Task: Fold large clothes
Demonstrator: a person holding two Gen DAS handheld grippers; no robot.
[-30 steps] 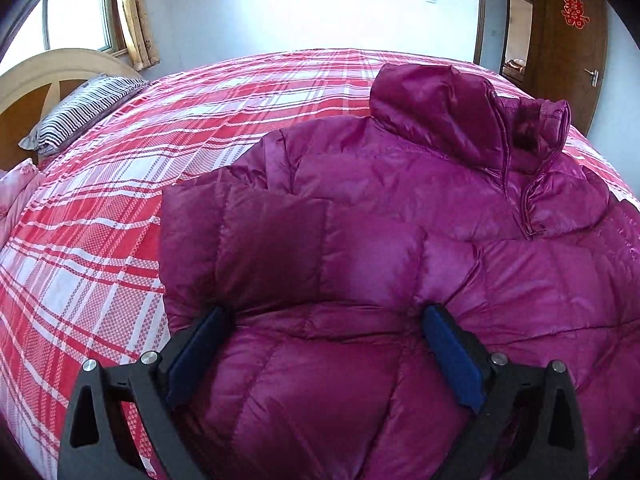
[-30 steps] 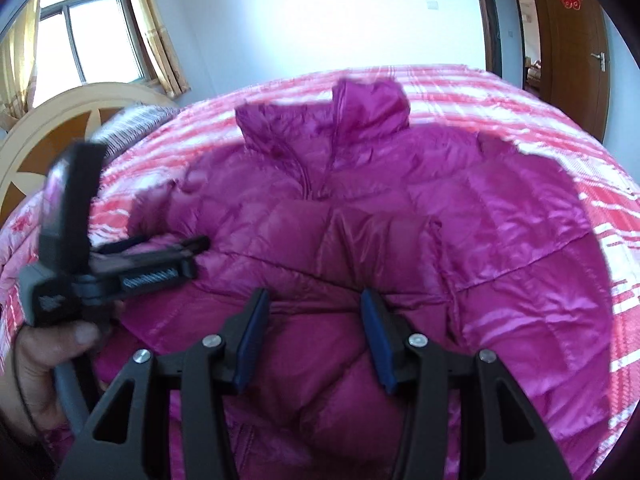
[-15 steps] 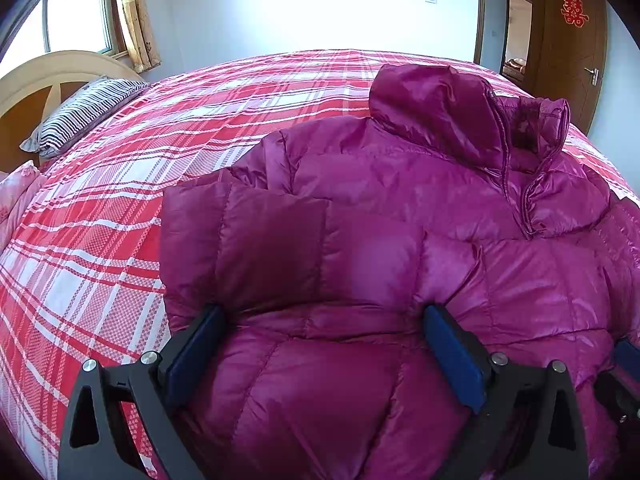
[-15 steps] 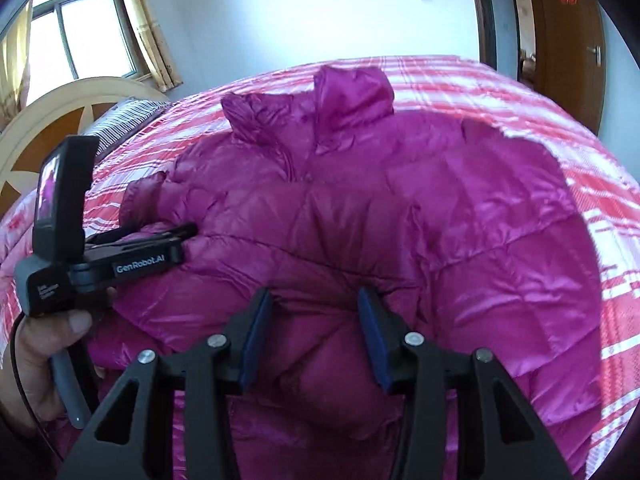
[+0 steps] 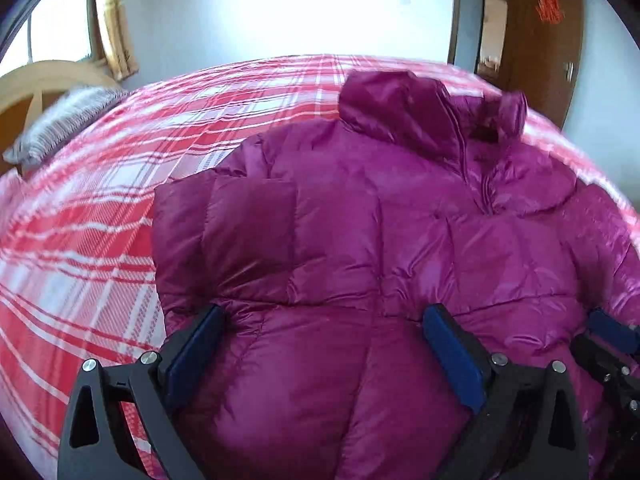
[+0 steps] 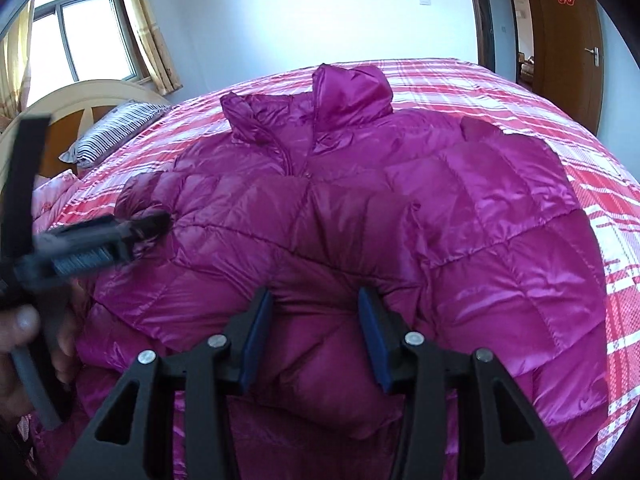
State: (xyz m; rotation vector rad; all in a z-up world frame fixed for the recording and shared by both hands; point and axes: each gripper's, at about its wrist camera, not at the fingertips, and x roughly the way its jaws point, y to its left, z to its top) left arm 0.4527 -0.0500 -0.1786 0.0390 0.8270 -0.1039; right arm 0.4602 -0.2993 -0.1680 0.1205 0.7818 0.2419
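Note:
A magenta puffer jacket [image 5: 360,220] lies front up on the bed, collar away from me and both sleeves folded across its chest. My left gripper [image 5: 320,328] stands open at full width, set down over the puffy lower hem, which bulges between its blue pads. In the right wrist view the jacket [image 6: 400,208] fills the middle. There my right gripper [image 6: 316,300] is shut on a bunched ridge of the hem, with creases running out from both pads. The left gripper [image 6: 100,248] shows at the left in a person's hand [image 6: 20,320]. The right gripper [image 5: 612,340] peeks in at the lower right of the left wrist view.
A red and white plaid bedspread [image 5: 100,220] covers the bed [image 6: 600,200] on all sides of the jacket. A striped pillow [image 6: 112,128] lies by the wooden headboard [image 6: 92,92] at the far left. A brown door [image 6: 560,40] stands at the far right.
My right gripper sank onto the hem and its jaws narrowed on the fabric. It has come into the left view's right edge. The left view tilted a little and is blurred.

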